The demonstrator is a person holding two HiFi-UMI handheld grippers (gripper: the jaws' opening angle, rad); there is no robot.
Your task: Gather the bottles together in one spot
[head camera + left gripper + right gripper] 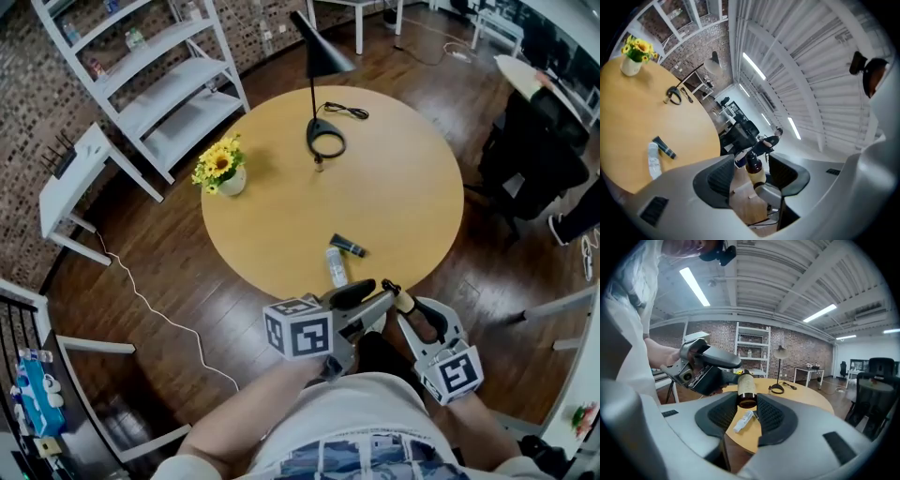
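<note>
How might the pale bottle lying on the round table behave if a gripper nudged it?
The pale bottle lies on its side, so it would probably roll if pushed sideways. It rests near the edge of the table, so it might drop off. It looks like thin plastic, likely light.

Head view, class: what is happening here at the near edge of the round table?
A person holds a gripper in each hand, just off the near edge of the round table. The right gripper has its jaws shut on a brown bottle, held in the air. The left gripper faces that bottle's capped end, jaws apart, not gripping. A white bottle and a dark bottle lie close together on the table near that edge.
</note>
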